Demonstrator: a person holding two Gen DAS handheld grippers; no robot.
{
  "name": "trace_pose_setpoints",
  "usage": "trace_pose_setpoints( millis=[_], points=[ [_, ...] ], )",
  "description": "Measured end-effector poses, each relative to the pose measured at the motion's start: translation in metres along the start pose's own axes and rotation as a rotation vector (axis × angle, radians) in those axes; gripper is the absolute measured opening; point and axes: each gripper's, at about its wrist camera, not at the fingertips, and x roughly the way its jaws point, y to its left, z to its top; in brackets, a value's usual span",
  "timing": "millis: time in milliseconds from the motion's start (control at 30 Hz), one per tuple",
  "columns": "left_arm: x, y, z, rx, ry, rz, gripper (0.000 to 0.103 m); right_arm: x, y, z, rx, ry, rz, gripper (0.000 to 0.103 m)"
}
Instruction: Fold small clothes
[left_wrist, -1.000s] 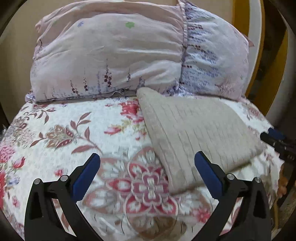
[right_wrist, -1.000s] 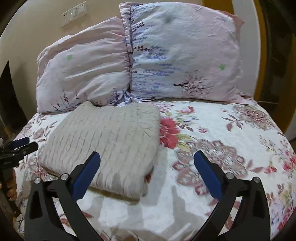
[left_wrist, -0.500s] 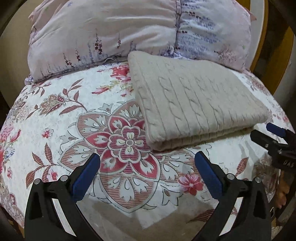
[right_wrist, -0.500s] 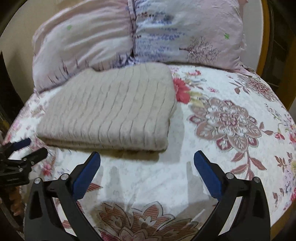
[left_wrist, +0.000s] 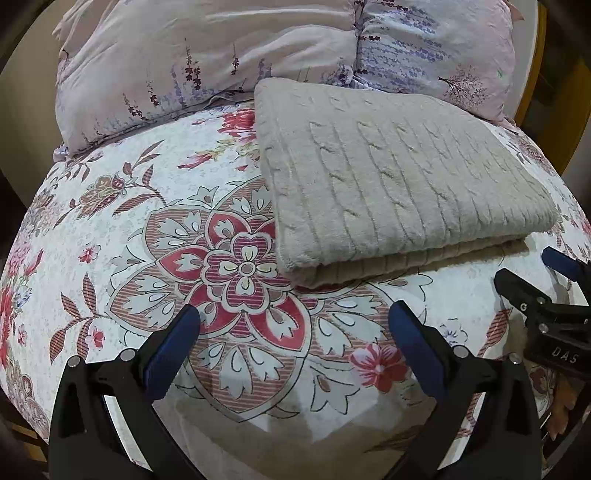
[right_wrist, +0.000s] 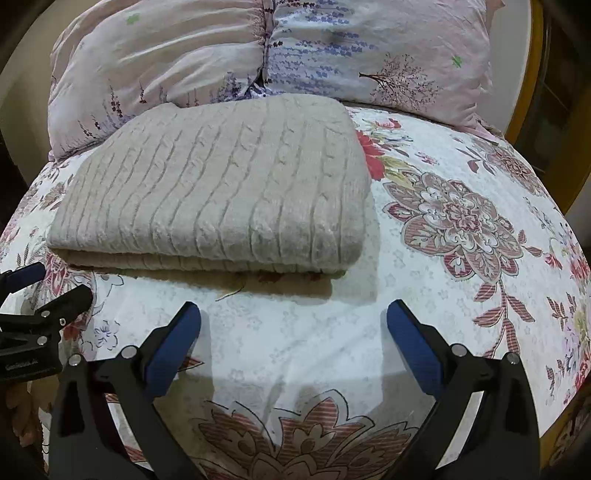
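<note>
From the left wrist, the left gripper (left_wrist: 293, 325) hovers with its jaws spread wide and empty over the floral sheet (left_wrist: 147, 229), short of the sweater (left_wrist: 399, 177), a beige cable-knit folded into a thick, neat rectangle whose layered edge faces the camera, lying against the pillows (left_wrist: 207, 55); the right gripper (left_wrist: 535, 273) shows at the right edge, just beside the sweater's corner. From the right wrist, the right gripper (right_wrist: 293, 325) is likewise agape and holding nothing, the sweater (right_wrist: 221, 192) ahead to its left on the sheet (right_wrist: 461, 221) below the pillows (right_wrist: 369, 48), the left gripper (right_wrist: 44, 288) at the left edge near its corner.
</note>
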Motion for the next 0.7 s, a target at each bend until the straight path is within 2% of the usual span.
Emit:
trace_pose_setpoints(
  millis=[700],
  points=[
    [0.0007, 0.0003, -0.0001, -0.024, -0.024, 0.017, 0.102, 0.0016, -0.001, -0.0008, 0.014, 0.005, -0.01, 0.101]
  ],
)
